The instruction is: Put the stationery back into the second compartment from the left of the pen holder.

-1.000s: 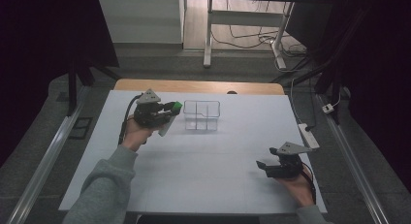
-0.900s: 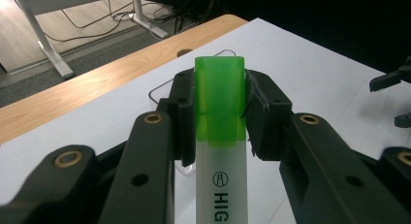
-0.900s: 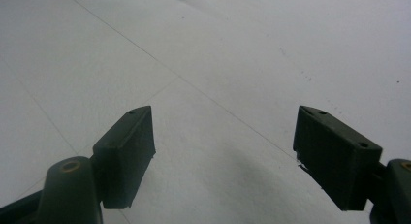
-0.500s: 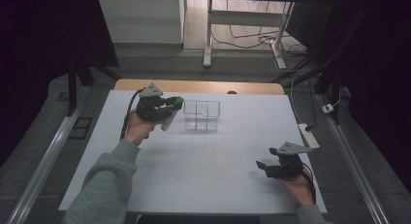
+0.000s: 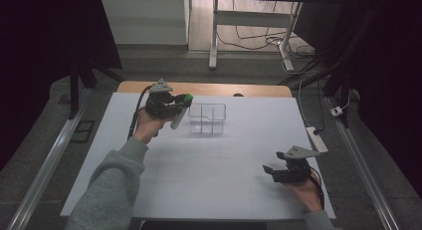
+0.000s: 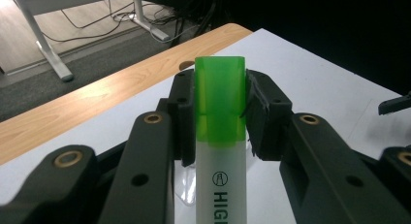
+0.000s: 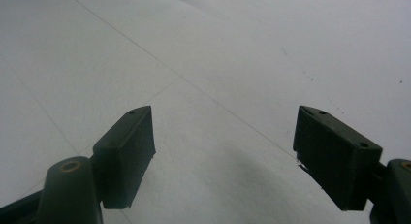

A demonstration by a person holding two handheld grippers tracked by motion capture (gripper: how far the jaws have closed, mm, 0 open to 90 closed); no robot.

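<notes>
White table (image 5: 209, 175): a wide pale sheet covers most of the top; a strip of bare wood shows along the far edge. The floor around it is dark grey.
Person: two forearms come in from the near edge, the left one in a grey sleeve (image 5: 107, 190). Each hand holds a black two-jaw tool.
Clear box (image 5: 207, 118): a see-through container with inner dividers, standing on the sheet toward the far side, a little left of centre.
Left gripper (image 5: 178, 105): raised over the far left part of the sheet, just beside the box on its left. Its jaws are clamped on a highlighter. In the left gripper view the two black pads press on both sides of the pen at its green cap.
Right gripper (image 5: 268, 171): near the front right corner of the sheet, well apart from the box and from the other tool. Its jaws stand wide apart with nothing between them; in the right gripper view bare white sheet lies between and beyond the pads.
Highlighter (image 6: 220, 136): a whitish barrel with a bright green cap, gripped in the left tool and clear of the sheet. In the high view its green end (image 5: 187, 97) points toward the box and sits just left of the box's near left corner, with the barrel slanting down toward the person. Black letters run along the barrel.
</notes>
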